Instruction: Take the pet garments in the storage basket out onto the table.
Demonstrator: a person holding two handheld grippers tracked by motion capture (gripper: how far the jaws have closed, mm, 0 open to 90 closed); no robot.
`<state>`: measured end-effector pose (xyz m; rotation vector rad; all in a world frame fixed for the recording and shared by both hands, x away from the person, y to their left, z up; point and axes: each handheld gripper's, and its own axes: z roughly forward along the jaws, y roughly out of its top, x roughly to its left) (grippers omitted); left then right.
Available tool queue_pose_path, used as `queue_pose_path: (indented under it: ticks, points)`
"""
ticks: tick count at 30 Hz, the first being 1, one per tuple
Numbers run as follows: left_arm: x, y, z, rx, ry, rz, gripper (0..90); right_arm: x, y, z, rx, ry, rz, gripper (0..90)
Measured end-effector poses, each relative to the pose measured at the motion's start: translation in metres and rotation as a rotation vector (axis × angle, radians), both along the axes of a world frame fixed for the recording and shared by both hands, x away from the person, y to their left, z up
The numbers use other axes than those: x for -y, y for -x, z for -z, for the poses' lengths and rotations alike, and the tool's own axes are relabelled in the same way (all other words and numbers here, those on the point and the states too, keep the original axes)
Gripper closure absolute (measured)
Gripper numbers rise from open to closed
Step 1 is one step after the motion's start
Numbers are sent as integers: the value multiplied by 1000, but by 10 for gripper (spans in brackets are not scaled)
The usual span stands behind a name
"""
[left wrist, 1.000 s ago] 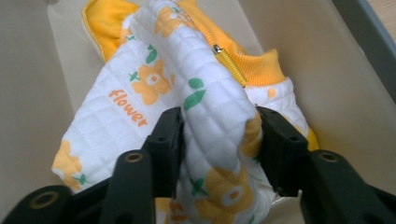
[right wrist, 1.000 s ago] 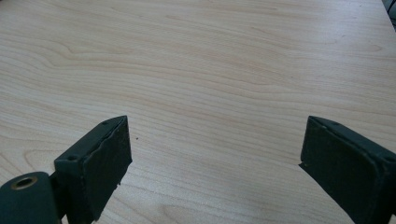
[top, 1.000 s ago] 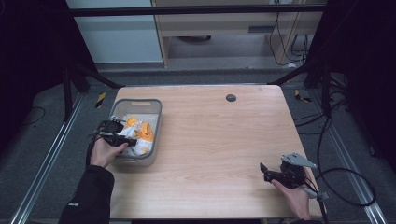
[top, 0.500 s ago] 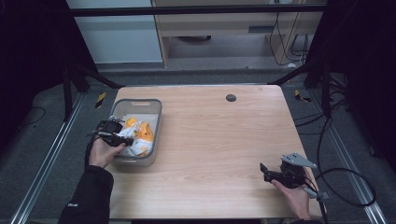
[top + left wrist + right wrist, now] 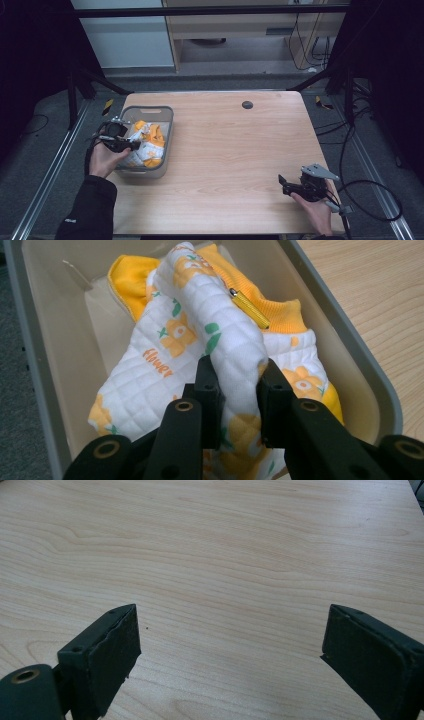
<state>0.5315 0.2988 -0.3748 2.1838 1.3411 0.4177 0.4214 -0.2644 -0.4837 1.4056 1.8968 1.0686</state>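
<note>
At the left, the left hand-held gripper (image 5: 234, 390) is clamped on a raised fold of the quilted white-and-orange flower-print garment (image 5: 200, 340), which lies bunched inside the grey bin (image 5: 167, 137) at the surface's (image 5: 240, 150) left edge. To lift it well, the pinch should hold plenty of fabric and rise straight up until the cloth clears the bin wall, so no trailing hem snags the rim; the yellow zipper pull (image 5: 248, 307) could catch. At the right, the right hand-held gripper (image 5: 230, 645) hovers with jaws spread wide over bare wood, holding nothing, ready to take a second corner.
</note>
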Motion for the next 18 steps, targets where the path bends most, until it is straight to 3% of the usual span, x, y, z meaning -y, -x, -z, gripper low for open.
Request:
queue_pose_path:
  ticks: [18]
  points:
    - [-4, 11, -33, 57, 5, 14, 748, 0, 0, -1, 6, -1, 1, 85]
